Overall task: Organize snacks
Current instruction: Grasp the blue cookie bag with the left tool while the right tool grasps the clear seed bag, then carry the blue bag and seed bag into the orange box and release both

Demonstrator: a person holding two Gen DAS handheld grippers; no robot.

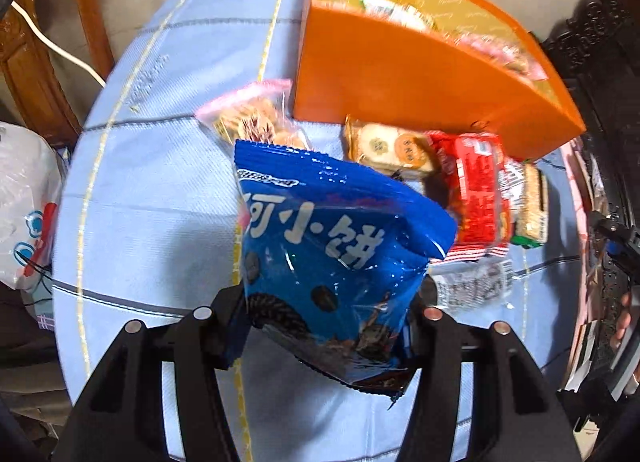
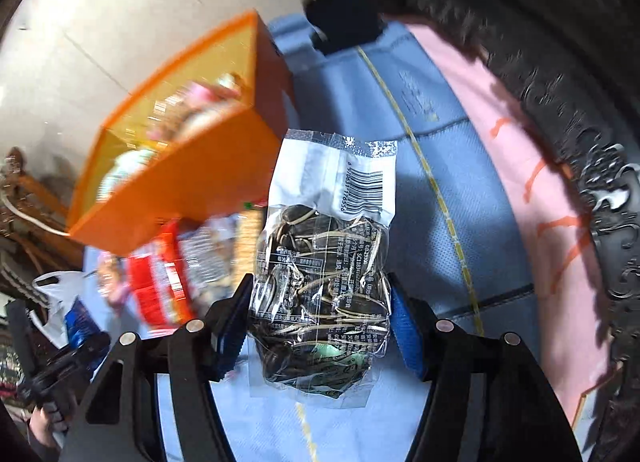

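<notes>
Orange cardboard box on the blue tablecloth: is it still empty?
No: the orange cardboard box already holds several snack packets along its yellow-lined inside.

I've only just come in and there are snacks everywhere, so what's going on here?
A person is sorting snacks with two handheld grippers. The left gripper holds a blue cookie bag; the right gripper holds a clear packet of sunflower seeds. An open orange cardboard box on the blue tablecloth already contains some packets, and several more lie beside it.
</notes>
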